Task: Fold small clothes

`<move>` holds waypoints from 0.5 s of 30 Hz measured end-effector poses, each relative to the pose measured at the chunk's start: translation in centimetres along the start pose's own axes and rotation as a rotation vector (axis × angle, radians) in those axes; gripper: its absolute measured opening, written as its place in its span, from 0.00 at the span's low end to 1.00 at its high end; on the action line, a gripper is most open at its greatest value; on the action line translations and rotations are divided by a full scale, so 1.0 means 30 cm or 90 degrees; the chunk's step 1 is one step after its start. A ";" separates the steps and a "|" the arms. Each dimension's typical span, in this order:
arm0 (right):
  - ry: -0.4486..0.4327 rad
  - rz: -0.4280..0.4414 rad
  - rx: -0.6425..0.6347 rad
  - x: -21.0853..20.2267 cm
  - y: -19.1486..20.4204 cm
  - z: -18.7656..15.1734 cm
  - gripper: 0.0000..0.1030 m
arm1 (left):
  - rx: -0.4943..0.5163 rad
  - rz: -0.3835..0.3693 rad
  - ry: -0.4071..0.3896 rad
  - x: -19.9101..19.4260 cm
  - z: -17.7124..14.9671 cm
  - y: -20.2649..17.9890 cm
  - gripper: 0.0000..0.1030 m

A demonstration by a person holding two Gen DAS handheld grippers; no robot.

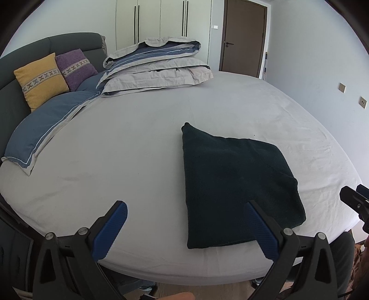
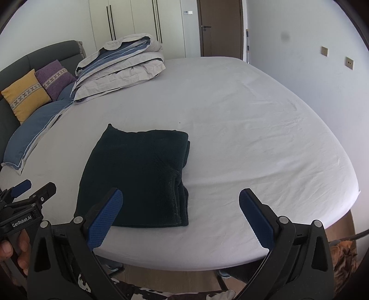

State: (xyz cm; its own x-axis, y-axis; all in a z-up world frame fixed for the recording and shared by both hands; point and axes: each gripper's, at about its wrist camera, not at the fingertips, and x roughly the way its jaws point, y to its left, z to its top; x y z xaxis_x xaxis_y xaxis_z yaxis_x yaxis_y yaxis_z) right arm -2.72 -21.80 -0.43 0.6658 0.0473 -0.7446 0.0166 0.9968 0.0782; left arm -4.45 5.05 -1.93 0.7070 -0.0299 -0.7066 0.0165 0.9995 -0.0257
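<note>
A dark green-black garment lies folded into a thick rectangle on the bed's white sheet, near the front edge. In the right wrist view the same garment shows stacked layers along its right side. My left gripper hovers open above the bed edge, its right finger over the garment's near corner and nothing held. My right gripper is also open and empty, just in front of the garment's near right corner. The left gripper appears at the left of the right wrist view, held by a hand.
A folded grey and blue duvet sits at the back of the bed. Blue pillows, a yellow cushion and a purple cushion lean on the dark headboard. A wardrobe, a brown door and a white wall stand behind.
</note>
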 end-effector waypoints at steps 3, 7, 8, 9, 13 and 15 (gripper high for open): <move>0.004 -0.001 -0.011 0.009 0.011 -0.006 1.00 | 0.003 -0.002 0.006 0.009 -0.005 -0.005 1.00; 0.012 0.004 -0.010 0.022 0.010 -0.010 1.00 | 0.001 -0.003 0.012 0.016 -0.005 -0.006 1.00; 0.013 0.004 -0.010 0.022 0.008 -0.008 1.00 | 0.001 -0.004 0.012 0.017 -0.005 -0.006 1.00; 0.014 0.004 -0.011 0.023 0.007 -0.007 1.00 | 0.000 -0.004 0.012 0.018 -0.004 -0.005 1.00; 0.016 0.005 -0.013 0.025 0.009 -0.005 1.00 | -0.001 -0.003 0.013 0.019 -0.007 -0.004 1.00; 0.018 0.006 -0.014 0.027 0.010 -0.003 1.00 | 0.000 -0.003 0.013 0.019 -0.007 -0.005 1.00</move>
State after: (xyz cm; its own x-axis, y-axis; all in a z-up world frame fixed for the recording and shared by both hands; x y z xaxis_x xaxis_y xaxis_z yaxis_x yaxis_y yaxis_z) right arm -2.24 -21.47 -1.07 0.6447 0.0584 -0.7622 -0.0067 0.9975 0.0708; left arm -4.19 4.88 -2.48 0.6926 -0.0343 -0.7205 0.0194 0.9994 -0.0289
